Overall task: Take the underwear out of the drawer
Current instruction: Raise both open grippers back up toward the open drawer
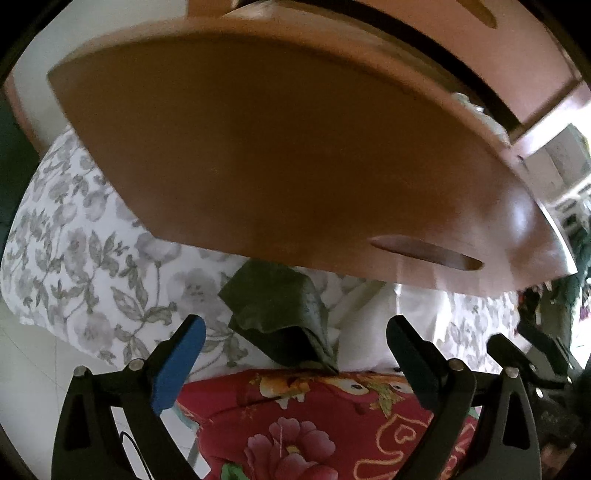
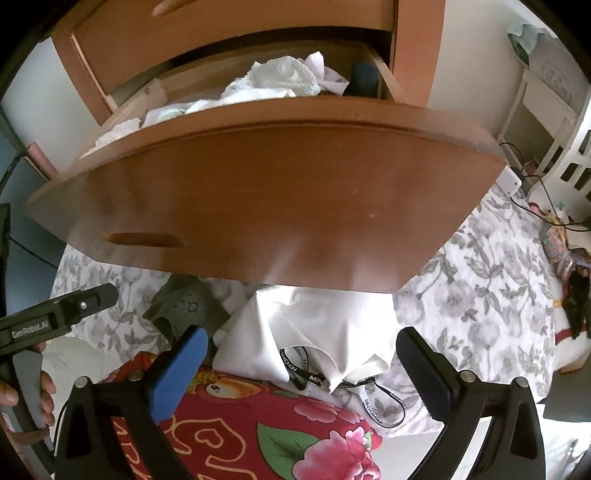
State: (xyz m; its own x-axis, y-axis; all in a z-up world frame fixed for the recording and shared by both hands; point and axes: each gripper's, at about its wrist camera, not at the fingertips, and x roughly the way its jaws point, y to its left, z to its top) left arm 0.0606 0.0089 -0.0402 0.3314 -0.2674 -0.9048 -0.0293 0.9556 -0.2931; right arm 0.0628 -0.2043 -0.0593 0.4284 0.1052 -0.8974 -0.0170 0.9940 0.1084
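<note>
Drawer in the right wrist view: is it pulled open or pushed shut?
Open. The drawer front stands well forward of the cabinet, and pale crumpled garments show inside behind it.

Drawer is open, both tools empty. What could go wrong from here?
1. The wooden drawer front overhangs both open tools; lifting straight up could hit it.
2. The garments in the drawer lie tangled; one pinch may drag several.
3. The white garment and dark green one below could snag.
</note>
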